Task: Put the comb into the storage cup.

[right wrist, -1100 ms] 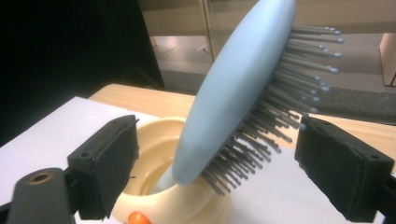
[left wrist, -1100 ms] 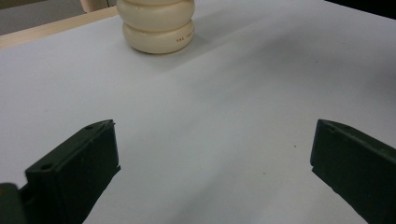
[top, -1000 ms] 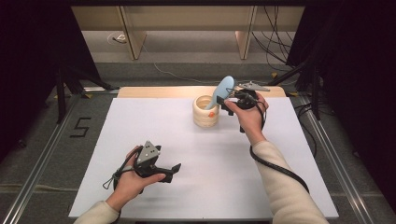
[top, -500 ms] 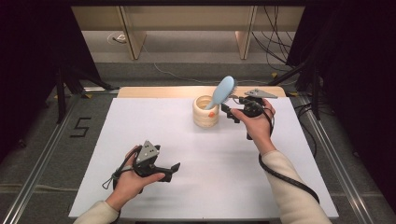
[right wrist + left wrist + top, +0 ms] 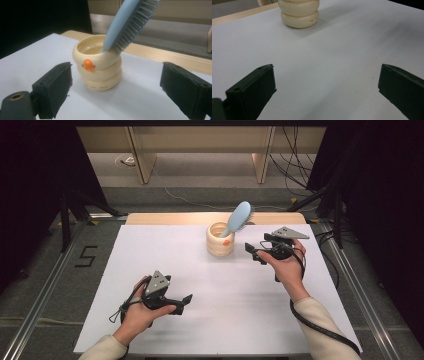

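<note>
1. Nearest the person, the left tongs rest low over the white desk, held in the left hand. In the left gripper view the jaws stand wide apart with nothing between them, pointed toward the cup farther off.

2. Farther out on the right, the right tongs are held in the right hand just beside the cup, not touching it. The right gripper view shows these jaws spread wide and empty, framing the cup.

3. The cream cup, ringed like stacked coils with a small orange beak on its front, stands upright near the desk's far edge. It looks like glazed ceramic or hard plastic: stiff and probably smooth, so it may slip. Its waist groove seems the surest place to clamp.

4. A light-blue hairbrush stands in the cup, handle down, head leaning up and out over the rim, bristles toward the right tongs. It is likely light rigid plastic. The bristles would flex, so the bare back or neck just above the rim is the better hold; lifting it carelessly could tip the cup.
</note>
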Available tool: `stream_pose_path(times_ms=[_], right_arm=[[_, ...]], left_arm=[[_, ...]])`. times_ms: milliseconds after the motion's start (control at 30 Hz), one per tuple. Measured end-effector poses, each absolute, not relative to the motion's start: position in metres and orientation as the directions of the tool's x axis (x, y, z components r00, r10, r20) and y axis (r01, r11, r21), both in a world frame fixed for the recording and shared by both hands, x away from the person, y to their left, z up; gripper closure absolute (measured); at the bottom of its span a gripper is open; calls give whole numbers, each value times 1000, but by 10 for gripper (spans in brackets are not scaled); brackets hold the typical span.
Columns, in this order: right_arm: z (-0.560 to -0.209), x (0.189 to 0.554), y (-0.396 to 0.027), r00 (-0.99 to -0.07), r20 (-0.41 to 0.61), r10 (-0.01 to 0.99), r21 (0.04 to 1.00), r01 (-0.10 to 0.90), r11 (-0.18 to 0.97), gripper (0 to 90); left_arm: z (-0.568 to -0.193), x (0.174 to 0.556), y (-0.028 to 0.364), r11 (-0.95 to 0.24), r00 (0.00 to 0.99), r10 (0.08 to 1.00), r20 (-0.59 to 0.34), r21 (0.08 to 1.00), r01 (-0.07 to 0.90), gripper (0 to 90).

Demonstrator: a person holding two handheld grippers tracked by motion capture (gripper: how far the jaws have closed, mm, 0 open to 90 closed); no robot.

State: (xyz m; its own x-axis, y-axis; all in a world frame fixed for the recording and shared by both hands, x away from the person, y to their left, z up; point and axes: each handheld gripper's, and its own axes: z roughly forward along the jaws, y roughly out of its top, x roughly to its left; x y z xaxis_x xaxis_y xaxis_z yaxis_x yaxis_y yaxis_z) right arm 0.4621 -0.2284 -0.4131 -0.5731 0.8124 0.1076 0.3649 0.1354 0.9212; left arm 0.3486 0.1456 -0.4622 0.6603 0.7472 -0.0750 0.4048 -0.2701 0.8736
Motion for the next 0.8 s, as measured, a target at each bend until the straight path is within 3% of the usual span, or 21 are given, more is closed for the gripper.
stream_pose_path(times_ms=[800], right_arm=[[-432,402,-239,-697,54,715,913,325,248,115]], left_arm=[[-464,349,150,-278,660,749,-67,871,405,7]])
